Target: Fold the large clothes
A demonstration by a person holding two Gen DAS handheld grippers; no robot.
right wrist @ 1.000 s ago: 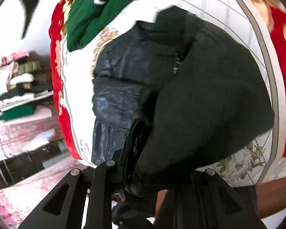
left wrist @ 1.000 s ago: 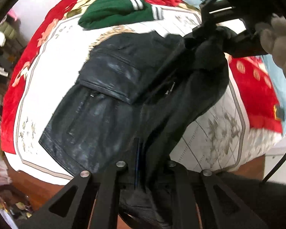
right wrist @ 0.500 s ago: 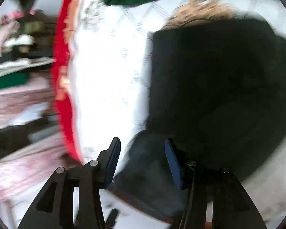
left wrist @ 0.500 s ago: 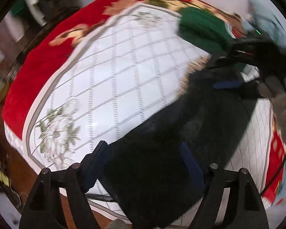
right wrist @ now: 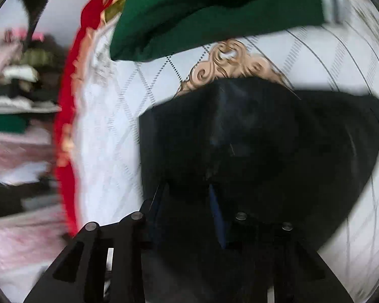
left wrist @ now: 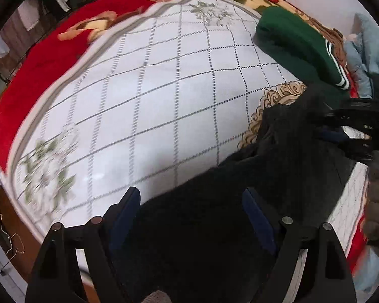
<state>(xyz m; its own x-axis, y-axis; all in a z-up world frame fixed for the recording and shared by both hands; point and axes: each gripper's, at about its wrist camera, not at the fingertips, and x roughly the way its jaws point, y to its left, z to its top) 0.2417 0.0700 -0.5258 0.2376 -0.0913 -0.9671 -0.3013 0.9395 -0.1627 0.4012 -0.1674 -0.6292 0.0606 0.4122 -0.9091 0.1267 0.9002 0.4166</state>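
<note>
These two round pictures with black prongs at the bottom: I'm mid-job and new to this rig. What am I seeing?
No robot arm here: a person holds a two-finger gripper in each hand, with a fisheye camera on each that looks forward along the fingers. The prongs are those fingers. In the left wrist view, the left gripper is open over the black jacket. In the right wrist view, the right gripper is open too, with jacket cloth lying between its fingers. The jacket lies on a white checked bedspread with a red floral border. A folded green sweater with white stripes lies beyond it. The right view is blurred.
</note>
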